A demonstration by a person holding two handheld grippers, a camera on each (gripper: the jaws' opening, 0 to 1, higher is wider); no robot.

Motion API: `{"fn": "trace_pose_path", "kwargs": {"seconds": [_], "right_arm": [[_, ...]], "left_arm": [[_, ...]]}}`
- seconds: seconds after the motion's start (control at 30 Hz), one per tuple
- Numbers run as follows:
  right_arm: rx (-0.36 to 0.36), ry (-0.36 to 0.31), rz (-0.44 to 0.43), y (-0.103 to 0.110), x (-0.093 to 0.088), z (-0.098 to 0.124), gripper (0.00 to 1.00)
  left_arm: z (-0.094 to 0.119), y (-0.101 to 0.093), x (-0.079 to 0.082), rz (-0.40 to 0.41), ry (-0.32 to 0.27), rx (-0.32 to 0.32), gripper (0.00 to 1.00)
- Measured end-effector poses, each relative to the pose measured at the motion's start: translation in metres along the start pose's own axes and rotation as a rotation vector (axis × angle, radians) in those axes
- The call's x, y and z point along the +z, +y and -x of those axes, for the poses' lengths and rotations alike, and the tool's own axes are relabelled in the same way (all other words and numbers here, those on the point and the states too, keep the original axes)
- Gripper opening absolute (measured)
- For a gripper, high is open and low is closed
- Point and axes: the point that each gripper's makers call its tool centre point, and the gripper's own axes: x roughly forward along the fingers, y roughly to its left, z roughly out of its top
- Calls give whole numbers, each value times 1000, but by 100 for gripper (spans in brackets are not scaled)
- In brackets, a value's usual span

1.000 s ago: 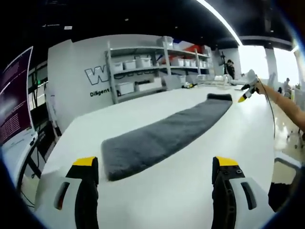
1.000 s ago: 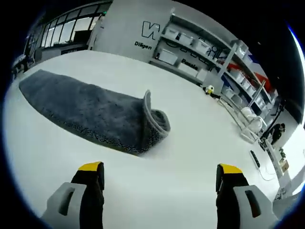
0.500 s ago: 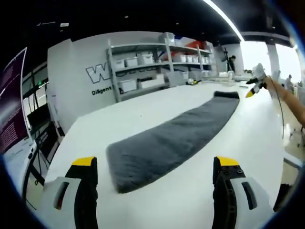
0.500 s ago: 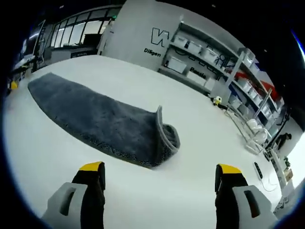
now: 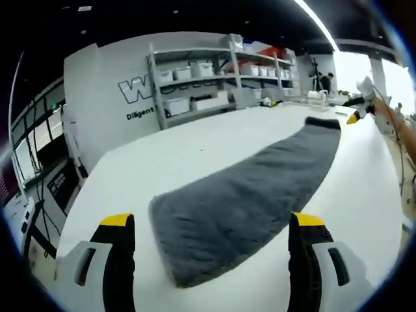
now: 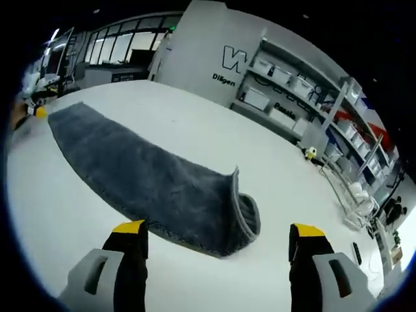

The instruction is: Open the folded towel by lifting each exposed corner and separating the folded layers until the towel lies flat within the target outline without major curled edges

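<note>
A long grey towel (image 5: 247, 195) lies folded into a narrow strip on the white table (image 5: 130, 182). My left gripper (image 5: 211, 222) is open just before the strip's near end, jaws on either side of it, holding nothing. At the strip's far end the right gripper (image 5: 359, 112) shows small, held by a person's arm. In the right gripper view the towel (image 6: 136, 175) runs away to the left, and its near end (image 6: 244, 214) is curled up into a raised lip. My right gripper (image 6: 218, 229) is open just short of that lip. The left gripper (image 6: 36, 97) shows at the far end.
Metal shelves (image 5: 208, 84) with white bins stand against the wall behind the table. More shelving (image 6: 292, 97) and a small yellow object (image 6: 311, 153) sit beyond the table's far edge. Bare white tabletop (image 6: 195, 130) surrounds the towel on both sides.
Both grippers have come closer to their ends of the towel, which looms larger in each view. The towel has not moved, and both grippers stay open.
</note>
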Motion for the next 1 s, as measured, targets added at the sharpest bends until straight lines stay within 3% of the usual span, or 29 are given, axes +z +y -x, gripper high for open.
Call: {"fn": "trace_pose_path", "kwargs": {"seconds": [0.23,0.37,0.6,0.73,0.9,1.0], "right_arm": [[19,-17,-35,-12,12,-21,85],[27,-25,-46,-17,13,-28,84],[44,-39,-44,-21,18,-38,83],[53,-30,-37,-22,20,-44,83],[46,-33,-41,-27,24,-51,82],[46,-33,-41,-27,25,-55,81]], "left_arm": [[-14,32,7,-2,11,65,92],[-24,64,8,-16,19,182,85],[-54,81,13,38,1,168,70],[-71,90,5,47,46,165,68],[-86,101,-2,109,29,143,49],[-94,103,-10,121,55,130,46]]}}
